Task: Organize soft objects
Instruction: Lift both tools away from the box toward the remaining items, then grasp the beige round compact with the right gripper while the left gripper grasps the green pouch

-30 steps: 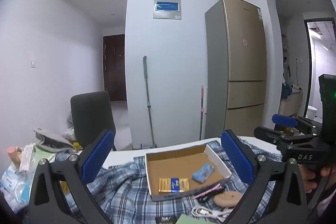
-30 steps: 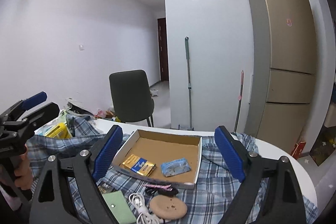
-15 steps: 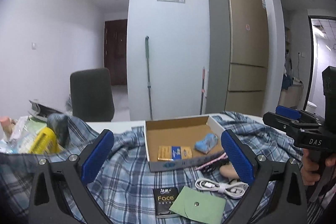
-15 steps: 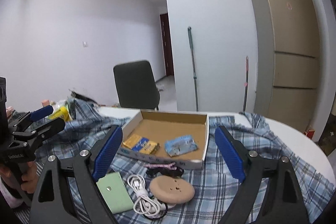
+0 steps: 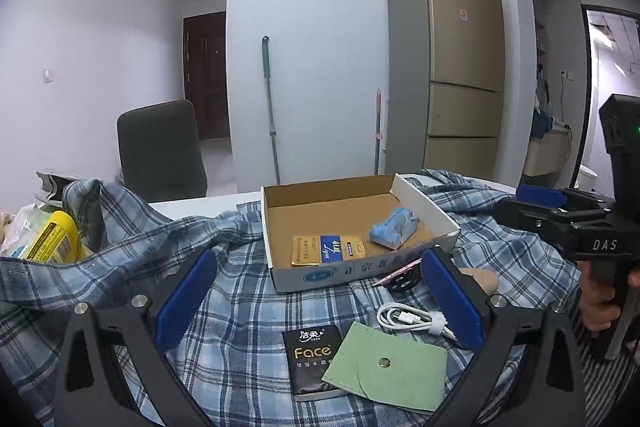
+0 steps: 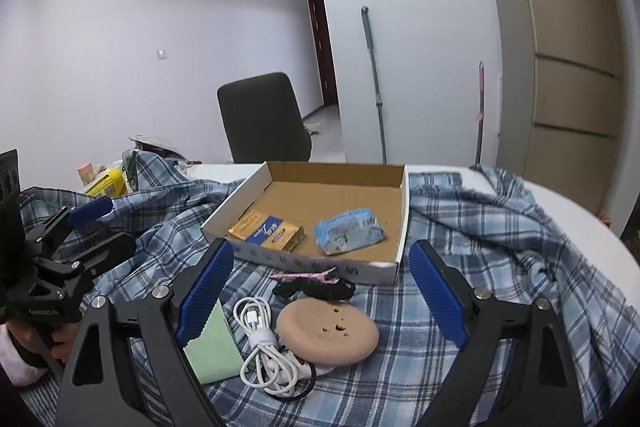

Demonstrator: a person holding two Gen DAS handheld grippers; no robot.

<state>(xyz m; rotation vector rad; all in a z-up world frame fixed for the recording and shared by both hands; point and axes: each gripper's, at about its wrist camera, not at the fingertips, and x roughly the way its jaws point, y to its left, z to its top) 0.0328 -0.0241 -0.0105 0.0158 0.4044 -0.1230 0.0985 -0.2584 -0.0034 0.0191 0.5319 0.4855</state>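
A shallow cardboard box [image 5: 424, 203] [image 6: 404, 227] sits on a blue plaid cloth [image 5: 240, 307] [image 6: 500, 247] and holds a blue tissue pack [image 5: 394, 227] [image 6: 348, 229] and a gold-and-blue pack [image 5: 328, 249] [image 6: 266, 229]. In front of it lie a black "Face" tissue pack [image 5: 314, 355], a green pouch [image 5: 388, 367] [image 6: 212, 347], a white cable [image 5: 412, 319] [image 6: 260, 339], a tan round pad [image 6: 326, 331] and a black hair tie with a pink clip [image 6: 316, 285]. My left gripper [image 5: 316, 303] is open above the Face pack. My right gripper [image 6: 320, 295] is open above the tan pad.
A yellow bottle [image 5: 52, 237] and bags lie at the table's left. A dark chair [image 5: 162, 151] stands behind the table. A mop [image 5: 270, 107] leans on the wall beside a gold fridge [image 5: 460, 67]. The white table edge [image 6: 580, 211] curves at right.
Both grippers have tilted down and moved closer to the table, so the items in front of the box now fill the lower view. Both stay open.
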